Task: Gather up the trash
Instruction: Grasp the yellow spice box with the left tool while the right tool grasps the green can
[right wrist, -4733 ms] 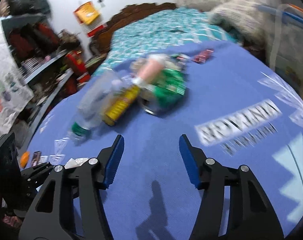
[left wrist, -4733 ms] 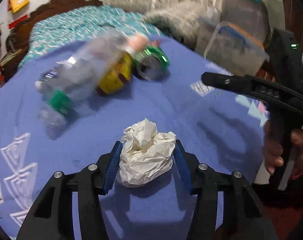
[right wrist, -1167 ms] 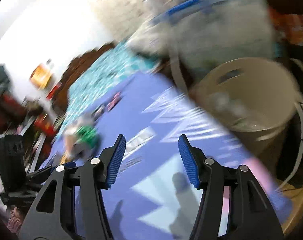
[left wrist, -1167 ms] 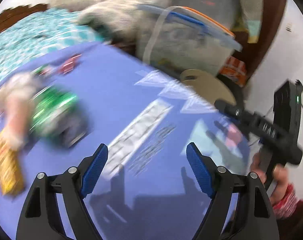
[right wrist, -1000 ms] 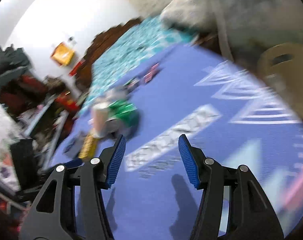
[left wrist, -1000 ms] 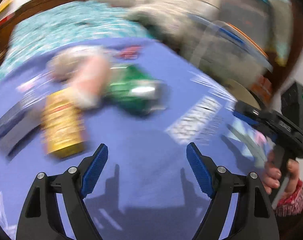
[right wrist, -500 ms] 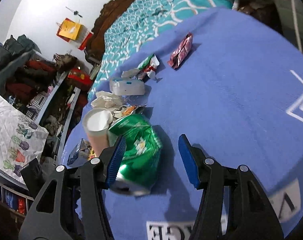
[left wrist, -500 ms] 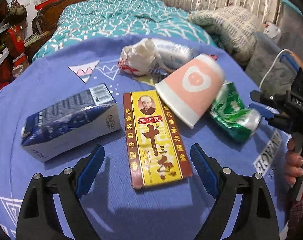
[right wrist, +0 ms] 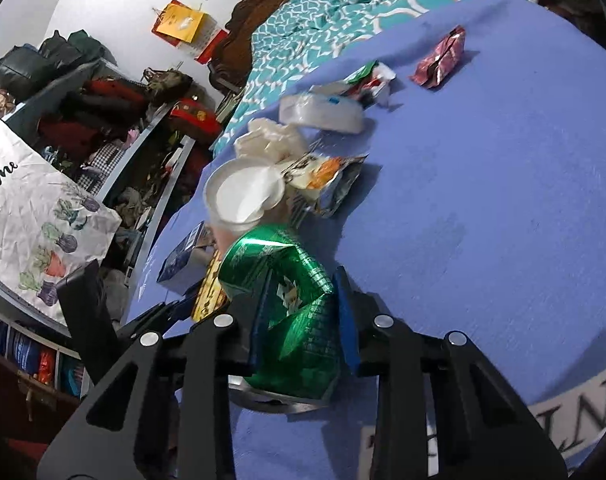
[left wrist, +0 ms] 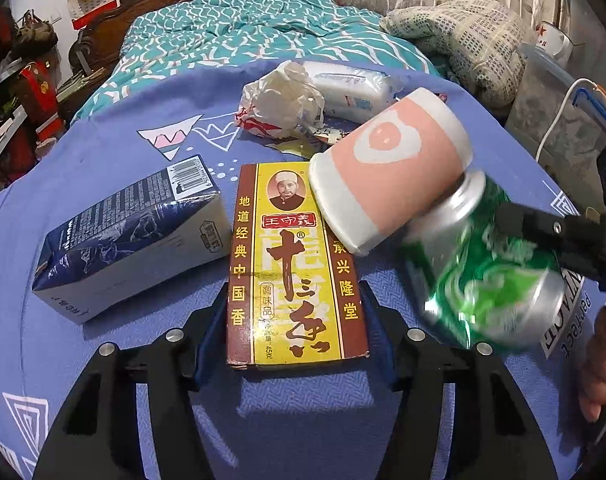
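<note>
A yellow and brown spice box lies flat on the blue cloth, and my left gripper is closed on its near end. A crushed green can is pinched in my right gripper and looks lifted; it also shows in the right wrist view. A pink paper cup lies on its side against the can, its white mouth facing the right wrist view.
A dark blue carton lies left of the box. Crumpled white paper, a tissue pack and foil wrappers lie behind. A red wrapper lies farther off. A teal bed is beyond the table.
My left gripper moved forward and closed on the spice box. My right gripper closed on the green can, which has shifted and blurred.
</note>
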Tool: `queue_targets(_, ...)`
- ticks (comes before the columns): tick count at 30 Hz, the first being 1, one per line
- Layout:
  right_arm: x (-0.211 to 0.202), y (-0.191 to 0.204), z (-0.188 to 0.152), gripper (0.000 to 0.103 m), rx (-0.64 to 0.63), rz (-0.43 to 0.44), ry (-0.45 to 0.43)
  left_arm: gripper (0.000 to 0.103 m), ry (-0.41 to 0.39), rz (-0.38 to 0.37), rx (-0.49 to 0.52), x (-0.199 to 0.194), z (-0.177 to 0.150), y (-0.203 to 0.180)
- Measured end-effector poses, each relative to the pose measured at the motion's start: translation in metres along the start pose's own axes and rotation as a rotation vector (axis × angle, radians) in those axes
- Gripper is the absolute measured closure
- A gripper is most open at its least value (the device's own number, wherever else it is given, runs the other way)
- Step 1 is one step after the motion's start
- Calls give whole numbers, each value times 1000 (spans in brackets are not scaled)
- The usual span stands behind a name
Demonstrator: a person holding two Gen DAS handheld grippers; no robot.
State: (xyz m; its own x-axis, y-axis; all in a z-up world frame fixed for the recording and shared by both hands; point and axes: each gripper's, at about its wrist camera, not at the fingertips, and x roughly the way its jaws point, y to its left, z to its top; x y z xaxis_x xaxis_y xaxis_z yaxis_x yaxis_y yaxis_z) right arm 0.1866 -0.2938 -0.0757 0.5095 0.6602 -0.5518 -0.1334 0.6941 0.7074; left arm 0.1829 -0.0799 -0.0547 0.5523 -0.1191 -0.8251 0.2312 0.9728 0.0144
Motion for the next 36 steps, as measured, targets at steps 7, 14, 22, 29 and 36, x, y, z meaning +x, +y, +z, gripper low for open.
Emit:
queue_targets(7, -12, 2, -14, 78, 42, 12, -31, 47, -10, 27, 30, -7, -8, -6)
queue_targets(14, -58, 0, -51, 81, 107, -18, -142, 47, -17, -12, 46, -38, -49, 2)
queue_targets(22, -122, -6, -109, 82, 156, -134, -283, 46, -15, -62, 54, -77, -103, 16)
queue_targets(29, -129, -18, -142, 78, 252, -51, -213, 17, -2, -42, 48, -84, -108, 14)
queue_targets(36, -119, -25, -143, 56, 289, -19, -179, 23, 17, -5, 36, -77, -94, 11)
